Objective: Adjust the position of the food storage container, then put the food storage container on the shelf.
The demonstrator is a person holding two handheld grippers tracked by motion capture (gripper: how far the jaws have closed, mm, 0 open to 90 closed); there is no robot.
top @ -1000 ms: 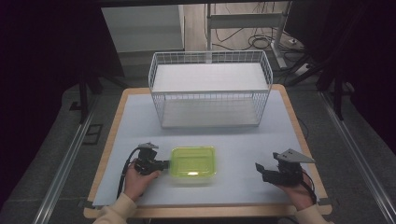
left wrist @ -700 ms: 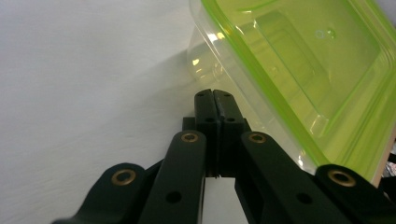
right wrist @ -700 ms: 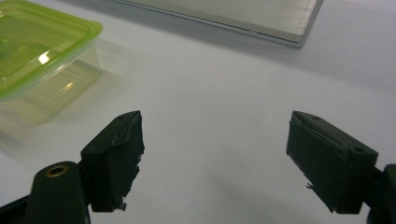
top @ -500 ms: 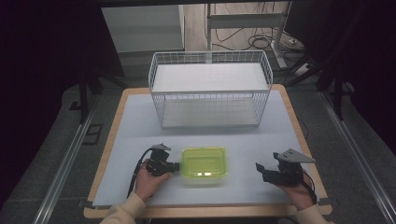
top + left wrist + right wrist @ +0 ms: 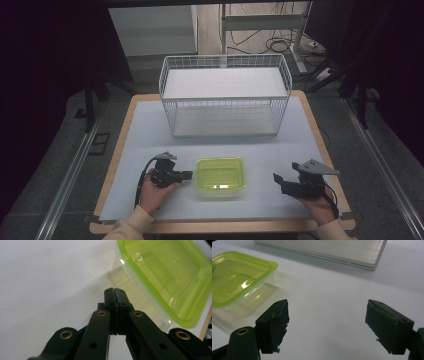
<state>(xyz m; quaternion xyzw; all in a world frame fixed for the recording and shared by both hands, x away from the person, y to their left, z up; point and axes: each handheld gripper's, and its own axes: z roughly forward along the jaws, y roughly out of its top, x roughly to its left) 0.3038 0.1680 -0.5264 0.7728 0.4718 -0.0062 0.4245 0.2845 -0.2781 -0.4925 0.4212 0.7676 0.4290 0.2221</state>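
Lidded green container [image 5: 220, 175] sits at table's 6 o'clock edge, outside wire basket [image 5: 225, 100] at 12 o'clock. Left gripper [image 5: 186, 175], jaws closed and empty, nudges its side. Right gripper [image 5: 278, 179] waits agape. Nothing is lifted yet.

Open table [image 5: 280, 150] lies between the green-lidded container [image 5: 220, 176] and the wire basket [image 5: 225, 95] behind; the basket walls off the far side.
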